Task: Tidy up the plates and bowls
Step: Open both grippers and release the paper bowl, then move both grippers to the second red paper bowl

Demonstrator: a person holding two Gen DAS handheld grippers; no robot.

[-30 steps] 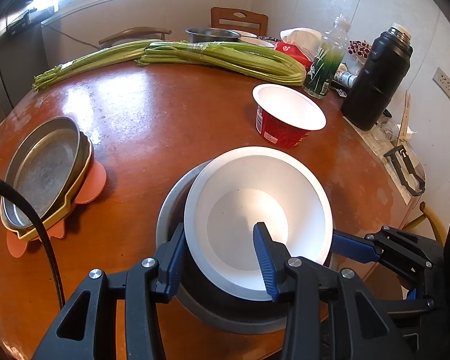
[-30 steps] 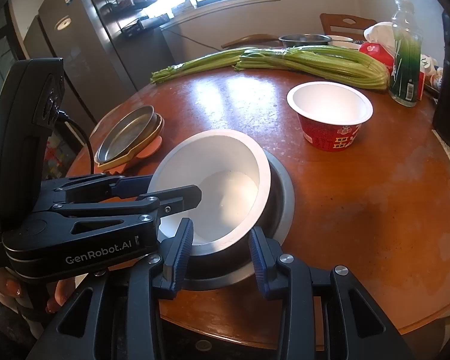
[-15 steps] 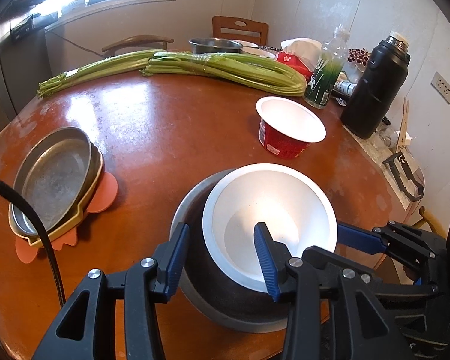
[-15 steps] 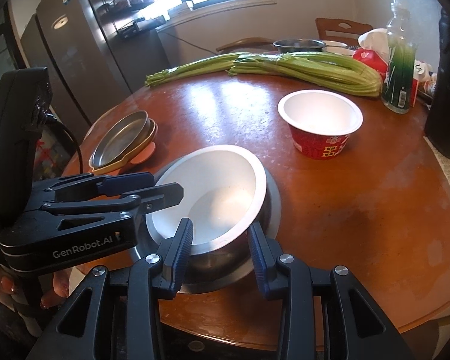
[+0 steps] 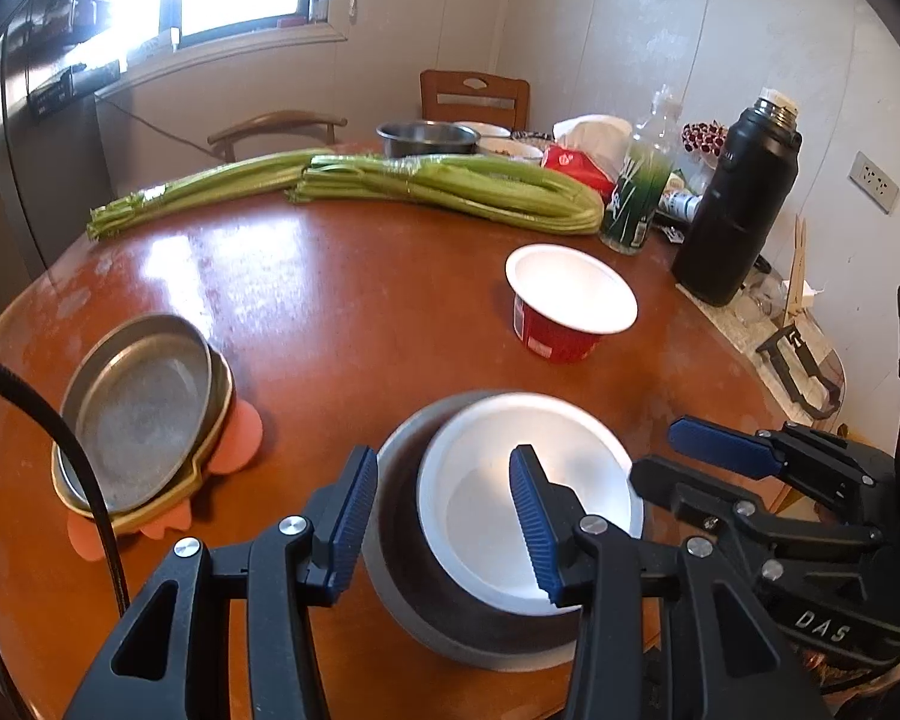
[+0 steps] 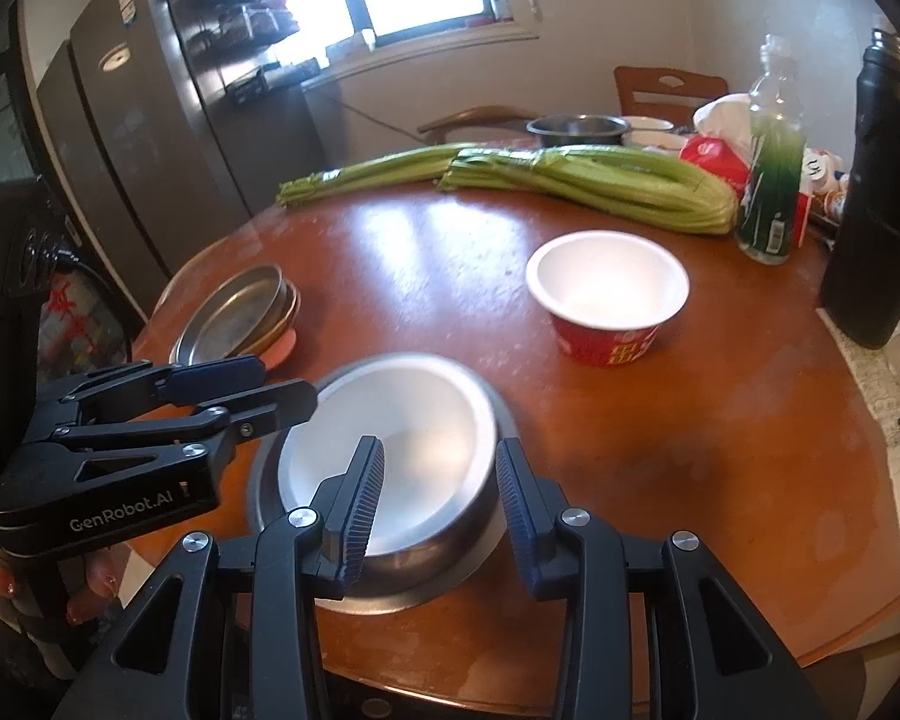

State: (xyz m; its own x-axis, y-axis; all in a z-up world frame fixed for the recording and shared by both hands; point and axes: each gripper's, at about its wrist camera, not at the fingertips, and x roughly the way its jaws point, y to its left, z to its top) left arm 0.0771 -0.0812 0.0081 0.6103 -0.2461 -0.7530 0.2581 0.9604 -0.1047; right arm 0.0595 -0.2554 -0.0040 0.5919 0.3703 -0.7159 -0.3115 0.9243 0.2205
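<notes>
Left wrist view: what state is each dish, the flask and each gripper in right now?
White-lined steel bowl: upright, empty, resting on a steel plate.
Red paper bowl: upright, empty.
Stacked metal plates: nested, empty.
Black flask: upright, uncapped.
Left gripper: shut, empty.
Right gripper: jaws opening, bowl rim between them, not gripped.

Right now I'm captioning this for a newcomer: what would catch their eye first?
The steel bowl with a white inside, at the table's near edge, with the left claw and the right claw each straddling its rim. Beyond it stands a red paper bowl, and long celery stalks lie across the far side.
</notes>
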